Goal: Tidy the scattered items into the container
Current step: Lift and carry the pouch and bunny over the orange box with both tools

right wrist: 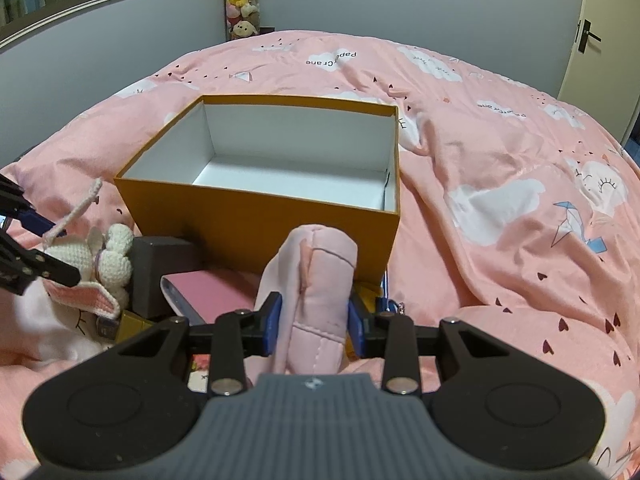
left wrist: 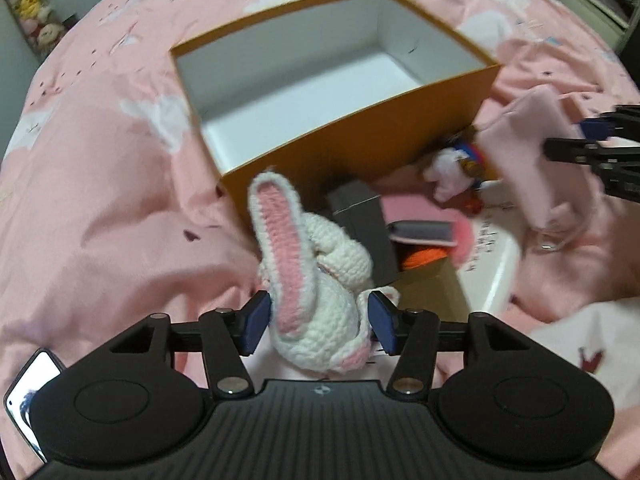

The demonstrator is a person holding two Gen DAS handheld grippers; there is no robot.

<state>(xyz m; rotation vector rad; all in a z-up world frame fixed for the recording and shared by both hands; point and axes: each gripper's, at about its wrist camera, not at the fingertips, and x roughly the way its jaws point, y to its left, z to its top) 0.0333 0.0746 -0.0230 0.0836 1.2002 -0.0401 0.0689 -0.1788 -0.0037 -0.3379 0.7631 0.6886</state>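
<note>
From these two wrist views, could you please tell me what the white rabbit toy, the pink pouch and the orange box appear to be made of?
Rabbit toy: crocheted yarn, matte; looped stitches show on the pink-lined ear.
Pink pouch: soft padded fabric, probably cotton or polyester; sewn seams and quilting lines are visible.
Orange box: stiff paperboard by its look, smooth matte orange outside, plain white inside, with crisp thin edges.

**Box at the back, clutter along its near wall**

In your right wrist view the open box (right wrist: 280, 216) sits mid-frame on the bed (right wrist: 500, 168). The knitted rabbit (right wrist: 106, 258) lies lower left, with a small dark box (right wrist: 160, 272) just right of it and a flat case (right wrist: 208, 292) before that. The padded pouch (right wrist: 316, 300) stands centre, in front of the box's near wall.
</note>
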